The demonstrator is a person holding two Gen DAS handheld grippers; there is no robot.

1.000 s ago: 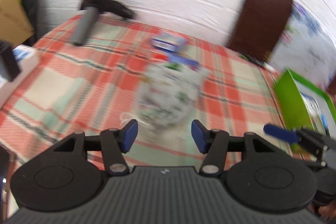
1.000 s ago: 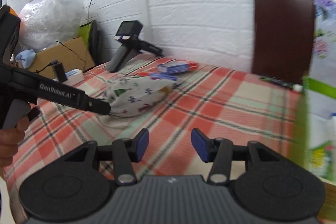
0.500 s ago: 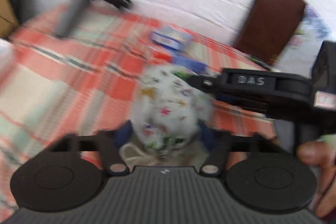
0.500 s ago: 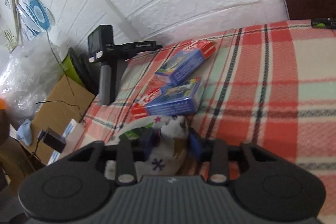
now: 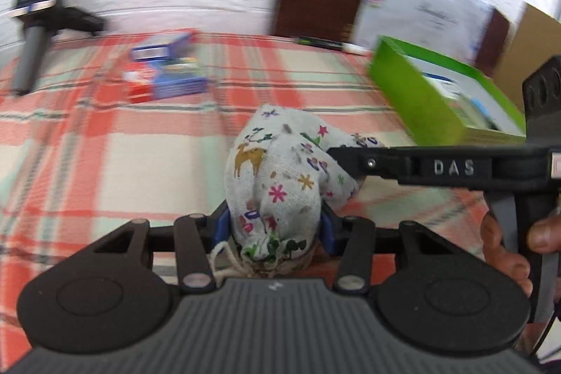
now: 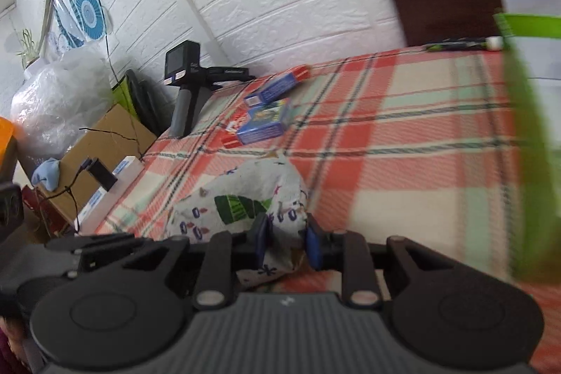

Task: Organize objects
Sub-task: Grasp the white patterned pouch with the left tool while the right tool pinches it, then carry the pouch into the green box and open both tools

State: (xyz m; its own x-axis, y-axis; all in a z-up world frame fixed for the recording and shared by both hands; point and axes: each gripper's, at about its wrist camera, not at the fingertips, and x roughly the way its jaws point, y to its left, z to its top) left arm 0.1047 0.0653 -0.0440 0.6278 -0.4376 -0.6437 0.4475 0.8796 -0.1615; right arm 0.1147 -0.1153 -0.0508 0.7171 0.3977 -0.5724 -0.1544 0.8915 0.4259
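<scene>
Fabric of the printed drawstring pouch [image 5: 277, 184] fills the gap between the left gripper [image 5: 275, 228] pads, drawstring end nearest the tool, jaws closing on it. Right gripper [image 6: 287, 242], jaws also closing, pinches the pouch's opposite end, apparently a corner. Pouch rests on the plaid blanket [image 5: 105, 170].
</scene>
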